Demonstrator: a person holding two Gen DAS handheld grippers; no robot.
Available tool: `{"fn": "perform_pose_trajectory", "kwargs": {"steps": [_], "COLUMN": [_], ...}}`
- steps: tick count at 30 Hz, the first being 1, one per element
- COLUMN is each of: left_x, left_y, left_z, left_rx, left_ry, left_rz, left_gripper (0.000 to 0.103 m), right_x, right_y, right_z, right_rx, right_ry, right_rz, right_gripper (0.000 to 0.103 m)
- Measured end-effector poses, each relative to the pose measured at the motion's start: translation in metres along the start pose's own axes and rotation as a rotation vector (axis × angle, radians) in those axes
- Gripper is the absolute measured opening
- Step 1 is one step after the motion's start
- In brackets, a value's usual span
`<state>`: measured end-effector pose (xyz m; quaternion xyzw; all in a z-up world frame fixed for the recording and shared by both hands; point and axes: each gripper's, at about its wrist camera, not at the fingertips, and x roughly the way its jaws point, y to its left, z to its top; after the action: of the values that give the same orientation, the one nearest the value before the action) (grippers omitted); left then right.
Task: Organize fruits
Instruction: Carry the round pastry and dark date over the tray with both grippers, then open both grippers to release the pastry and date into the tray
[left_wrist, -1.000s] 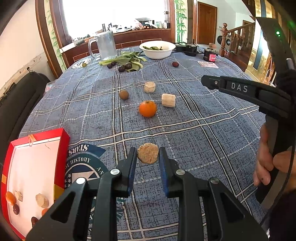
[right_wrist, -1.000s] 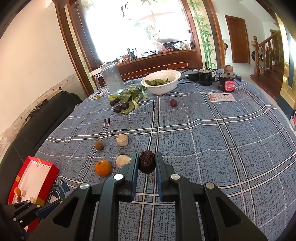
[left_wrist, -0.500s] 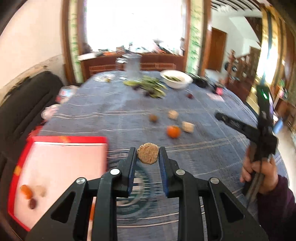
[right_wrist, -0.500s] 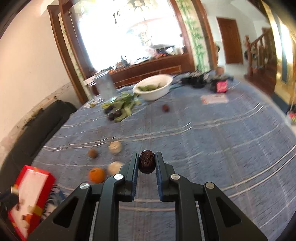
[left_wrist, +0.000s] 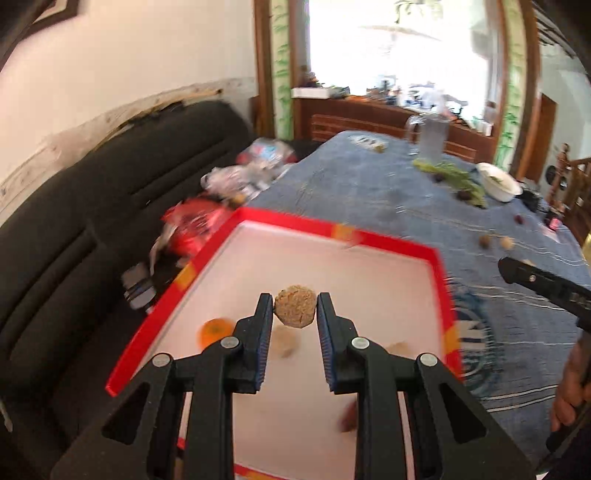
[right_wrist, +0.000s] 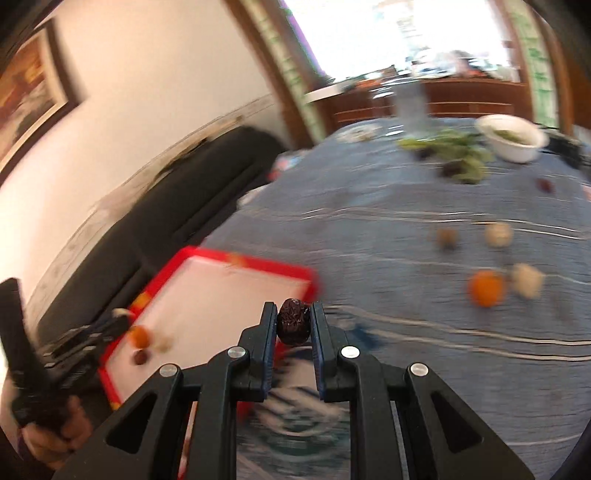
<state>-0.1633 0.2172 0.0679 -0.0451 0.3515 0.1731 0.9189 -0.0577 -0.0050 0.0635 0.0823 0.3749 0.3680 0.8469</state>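
Observation:
My left gripper (left_wrist: 295, 312) is shut on a round tan brown fruit (left_wrist: 295, 311) and holds it above the white inside of the red tray (left_wrist: 369, 240). An orange fruit (left_wrist: 215, 331) and other blurred pieces lie in the tray. My right gripper (right_wrist: 293, 326) is shut on a dark wrinkled date (right_wrist: 293, 326), just right of the red tray (right_wrist: 236, 266), over the blue tablecloth. An orange fruit (right_wrist: 485, 288), two pale pieces (right_wrist: 526, 280) and a brown fruit (right_wrist: 447, 238) lie loose on the cloth.
A white bowl (right_wrist: 511, 136), green leaves with dark fruits (right_wrist: 458, 151) and a glass jug (left_wrist: 432, 134) stand at the far side of the table. A black sofa (left_wrist: 92, 221) with plastic bags lies left of the table edge.
Both grippers have swung left toward the red tray. The left one now hangs over the tray with the tan fruit. The right one has come close to the tray's right side with the date.

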Motion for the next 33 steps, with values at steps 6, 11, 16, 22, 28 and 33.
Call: {"fn": "perform_pose_trajectory", "kwargs": {"steps": [6,11,16,22,28,33], "left_x": [0.015,0.023,0.022,0.019,0.014,0.011], "left_y": [0.017,0.019,0.018,0.016,0.015,0.003], "left_z": [-0.01,-0.014,-0.017,-0.021,-0.023,-0.021], "left_rx": [0.012,0.035,0.066,0.083,0.078,0.083], "left_ry": [0.028,0.045,0.027,0.025,0.025,0.027], "left_rz": [0.033,0.051,0.088,0.096,0.11,0.095], "left_gripper": [0.026,0.026,0.026,0.054,0.065,0.072], "right_x": [0.033,0.054,0.064,0.062,0.039,0.014], "right_y": [0.047,0.067,0.077,0.083,0.077,0.048], "right_z": [-0.018,-0.033,-0.044,-0.048,-0.044,-0.036], "right_rx": [-0.088,-0.145,-0.17,-0.185,-0.191,-0.146], "right_ry": [0.087,0.156,0.197,0.21,0.14,0.074], "right_rz": [0.061,0.075,0.098,0.111,0.114,0.072], "right_gripper": [0.016,0.017,0.017,0.038,0.044,0.049]}}
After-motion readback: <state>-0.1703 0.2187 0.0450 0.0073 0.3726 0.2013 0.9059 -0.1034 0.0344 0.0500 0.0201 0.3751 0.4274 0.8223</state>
